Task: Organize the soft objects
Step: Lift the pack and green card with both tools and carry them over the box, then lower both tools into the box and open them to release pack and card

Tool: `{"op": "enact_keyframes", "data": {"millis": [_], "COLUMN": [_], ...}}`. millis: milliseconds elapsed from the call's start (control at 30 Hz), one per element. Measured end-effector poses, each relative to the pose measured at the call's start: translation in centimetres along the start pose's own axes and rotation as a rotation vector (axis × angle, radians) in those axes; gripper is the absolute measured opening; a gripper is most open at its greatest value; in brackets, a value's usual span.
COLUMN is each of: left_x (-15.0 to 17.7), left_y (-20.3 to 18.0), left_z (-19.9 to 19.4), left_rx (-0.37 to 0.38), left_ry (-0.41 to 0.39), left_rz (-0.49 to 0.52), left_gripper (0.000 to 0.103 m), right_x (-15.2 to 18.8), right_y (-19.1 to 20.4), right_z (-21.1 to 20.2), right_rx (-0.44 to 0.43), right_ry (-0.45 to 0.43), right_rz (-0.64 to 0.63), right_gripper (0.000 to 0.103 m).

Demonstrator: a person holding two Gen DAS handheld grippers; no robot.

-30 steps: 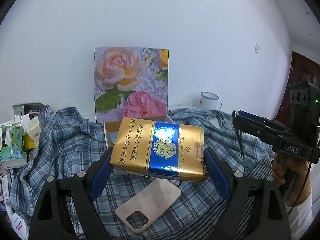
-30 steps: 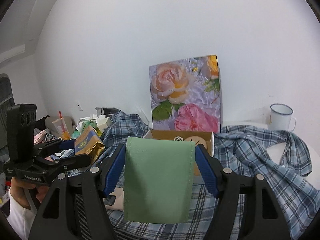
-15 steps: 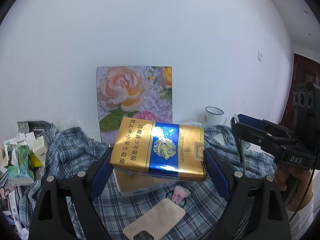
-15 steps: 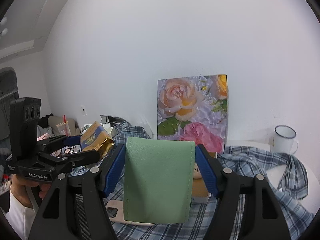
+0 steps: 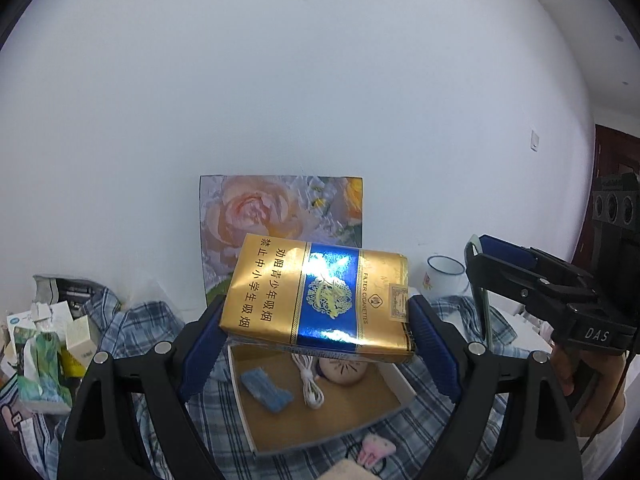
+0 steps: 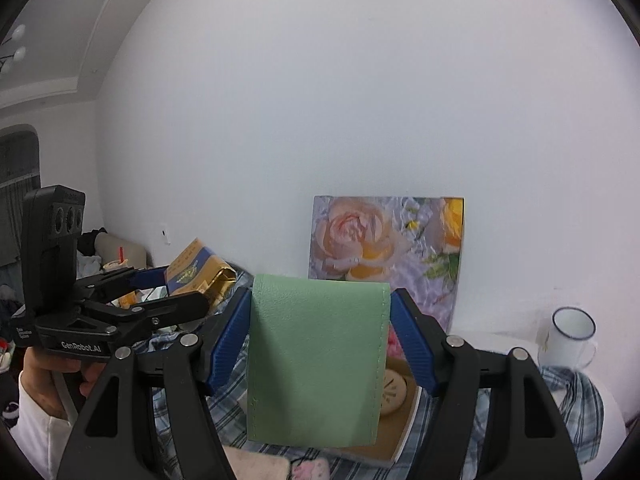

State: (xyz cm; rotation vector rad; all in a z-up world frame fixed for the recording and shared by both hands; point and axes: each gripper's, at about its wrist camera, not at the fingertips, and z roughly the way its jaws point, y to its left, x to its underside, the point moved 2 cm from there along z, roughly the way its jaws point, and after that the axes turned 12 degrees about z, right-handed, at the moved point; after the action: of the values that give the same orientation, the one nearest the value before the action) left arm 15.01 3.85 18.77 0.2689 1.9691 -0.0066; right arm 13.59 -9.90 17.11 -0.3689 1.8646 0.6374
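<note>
My left gripper (image 5: 316, 322) is shut on a gold and blue soft cigarette pack (image 5: 320, 296), held in the air above an open cardboard box (image 5: 320, 420). The box holds a blue scrap (image 5: 266, 390), a white cable (image 5: 308, 380) and a round beige pad (image 5: 342, 370). My right gripper (image 6: 320, 334) is shut on a folded green leather pouch (image 6: 316, 360), held above the same box (image 6: 400, 420). Each gripper shows in the other's view, the right (image 5: 520, 276) and the left (image 6: 132, 300).
A flower-print lid (image 5: 280, 216) stands upright behind the box against the white wall. A plaid shirt (image 5: 132, 332) covers the table. A white enamel mug (image 6: 568, 336) stands at the right. Small cartons and packets (image 5: 48, 344) are piled at the left. A pink hair clip (image 5: 376, 450) lies near the box.
Both grippers have risen with their objects still held, and the views have tilted up. The box interior now shows below the cigarette pack; the phone case has nearly dropped out of the left view.
</note>
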Motion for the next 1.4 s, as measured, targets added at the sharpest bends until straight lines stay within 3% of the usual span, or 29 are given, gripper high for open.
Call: {"op": "enact_keyframes", "data": {"millis": [467, 833, 1400], "left_x": [-1.1, 3.3, 8.7], "left_y": [1.5, 3.1, 3.7], "left_z": [5.3, 11.7, 17.0], "left_rx": [-0.011, 0.002, 0.022], "left_ry": [0.008, 0.124, 0.282], "left_rz": [-0.008, -0.050, -0.088], "left_gripper": [0.089, 0.089, 0.089], "right_x": [-3.8, -1.0, 3.0], "right_y": [-3.0, -5.8, -8.2], "right_z": [4.8, 9.5, 14.9], "right_rx": [-0.021, 0.001, 0.011], "right_ry": [-0.022, 0.043, 0.217], "right_rz": [0.033, 0.070, 0.116], "right_gripper": [0.069, 0.069, 0.069]}}
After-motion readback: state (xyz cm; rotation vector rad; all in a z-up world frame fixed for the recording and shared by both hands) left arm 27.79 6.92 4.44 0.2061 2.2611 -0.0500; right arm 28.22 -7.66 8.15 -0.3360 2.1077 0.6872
